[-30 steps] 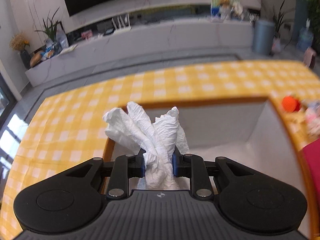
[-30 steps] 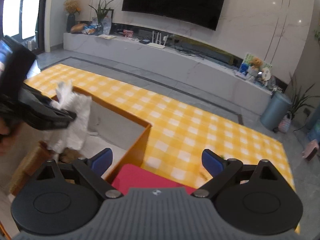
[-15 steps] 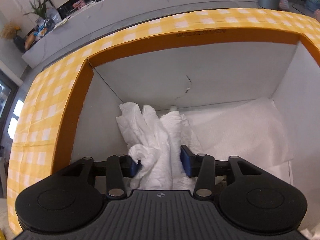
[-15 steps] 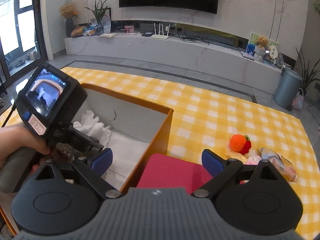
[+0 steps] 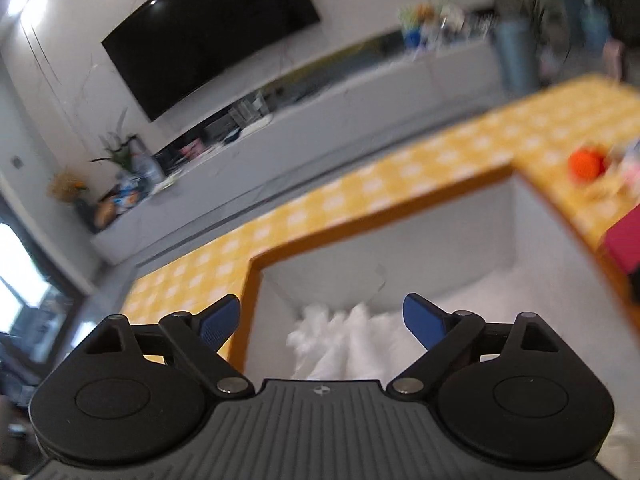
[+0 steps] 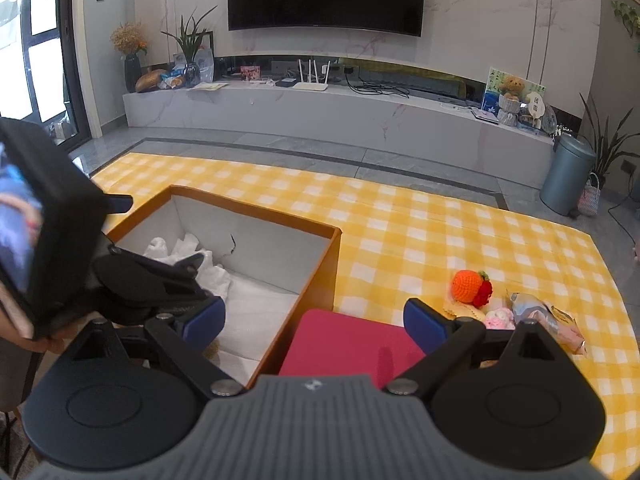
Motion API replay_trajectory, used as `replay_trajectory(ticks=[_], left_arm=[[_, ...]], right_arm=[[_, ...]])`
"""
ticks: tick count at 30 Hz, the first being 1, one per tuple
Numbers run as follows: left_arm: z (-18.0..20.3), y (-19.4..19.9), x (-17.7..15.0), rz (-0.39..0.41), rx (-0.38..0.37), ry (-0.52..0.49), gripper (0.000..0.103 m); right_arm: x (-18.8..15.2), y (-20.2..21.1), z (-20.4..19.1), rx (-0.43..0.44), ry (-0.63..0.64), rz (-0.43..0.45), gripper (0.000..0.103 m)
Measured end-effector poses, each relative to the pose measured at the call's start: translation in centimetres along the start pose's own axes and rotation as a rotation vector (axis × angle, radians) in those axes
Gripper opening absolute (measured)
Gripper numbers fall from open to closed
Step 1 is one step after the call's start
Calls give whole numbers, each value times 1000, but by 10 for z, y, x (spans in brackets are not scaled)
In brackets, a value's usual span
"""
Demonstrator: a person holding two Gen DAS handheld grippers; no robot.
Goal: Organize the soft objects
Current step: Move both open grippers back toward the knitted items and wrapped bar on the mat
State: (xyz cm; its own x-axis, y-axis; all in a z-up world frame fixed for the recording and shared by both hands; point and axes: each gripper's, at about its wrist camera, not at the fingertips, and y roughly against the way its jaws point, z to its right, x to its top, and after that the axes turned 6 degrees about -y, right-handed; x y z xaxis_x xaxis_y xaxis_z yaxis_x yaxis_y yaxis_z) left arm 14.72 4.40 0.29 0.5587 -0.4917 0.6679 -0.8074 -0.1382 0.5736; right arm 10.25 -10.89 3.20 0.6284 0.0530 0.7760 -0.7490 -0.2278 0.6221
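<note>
A crumpled white cloth (image 5: 340, 340) lies in the far left corner of an orange box with white inner walls (image 5: 440, 236); the right wrist view shows the cloth (image 6: 188, 252) and the box (image 6: 316, 280) too. My left gripper (image 5: 322, 320) is open and empty above the cloth, and it shows at the left of the right wrist view (image 6: 156, 276). My right gripper (image 6: 314, 320) is open and empty above a red cloth (image 6: 352, 344) beside the box. An orange crocheted fruit (image 6: 470, 286) and small pink and grey soft items (image 6: 536, 316) lie on the yellow checked table.
White padding (image 6: 256, 312) lines the box floor. The yellow checked tablecloth (image 6: 400, 220) stretches behind and right of the box. A TV wall, a low white bench and a grey bin (image 6: 566, 178) stand beyond the table.
My left gripper lowered the white cloth into the box, opened and let it go, then lifted and tilted up. My right gripper stayed open over the red cloth.
</note>
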Motion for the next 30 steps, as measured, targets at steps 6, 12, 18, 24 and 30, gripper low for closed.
replay_trajectory(ticks=[6, 12, 18, 24, 30], left_arm=[[-19, 19, 7, 82, -69, 117, 103], [-31, 43, 11, 172, -120, 195, 103], [-27, 65, 15, 248, -215, 201, 103], [-18, 83, 22, 290, -247, 231, 103], [-5, 83, 28, 283, -325, 234, 103]], right_arm=[[-1, 7, 2, 2, -31, 11, 94], [-2, 15, 8, -5, -57, 23, 94], [-6, 23, 19, -21, -82, 41, 94], [-11, 30, 40, -47, -114, 55, 94], [-16, 43, 76, -87, -175, 82, 94]])
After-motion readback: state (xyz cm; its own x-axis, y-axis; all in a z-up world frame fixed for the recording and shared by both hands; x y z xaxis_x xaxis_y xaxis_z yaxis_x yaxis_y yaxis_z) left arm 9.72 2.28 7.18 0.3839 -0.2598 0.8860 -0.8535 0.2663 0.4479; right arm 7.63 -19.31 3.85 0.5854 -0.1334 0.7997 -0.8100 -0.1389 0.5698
